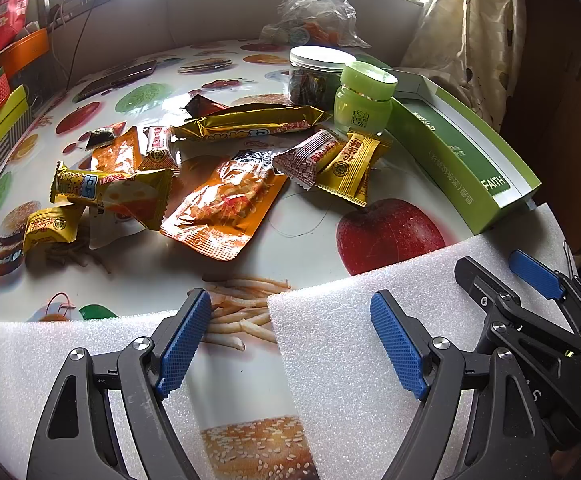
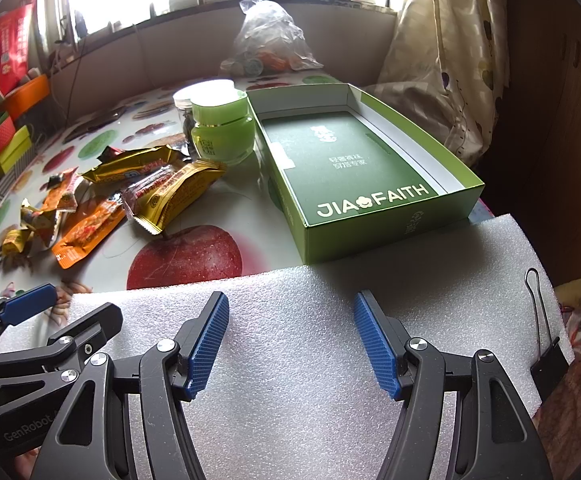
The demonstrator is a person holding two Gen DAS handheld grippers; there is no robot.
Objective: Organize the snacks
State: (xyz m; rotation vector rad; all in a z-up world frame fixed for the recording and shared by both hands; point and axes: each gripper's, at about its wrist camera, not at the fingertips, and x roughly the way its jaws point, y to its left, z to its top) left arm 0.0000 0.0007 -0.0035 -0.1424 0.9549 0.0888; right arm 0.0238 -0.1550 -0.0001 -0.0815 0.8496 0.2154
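**Left wrist view: loose wrappers, crowded jars, an empty box**

Left wrist view showed the snacks (image 1: pixel 210 184) heaped in overlapping packets on the desk (image 1: pixel 310 248), just left of the green box (image 2: pixel 354 168), which sat open with no snack in it. Slick, crinkled wrappers could slip from a pinch or drag a neighbour along. A green jar (image 1: pixel 364 98) and a clear jar (image 1: pixel 316 76) stood close behind the pile; a wide sweep might topple them. Both the left hand-held gripper (image 1: pixel 290 344) and the right hand-held gripper (image 2: pixel 290 340) hung wide open, holding nothing, over white foam (image 2: pixel 290 320), well short of the pile.
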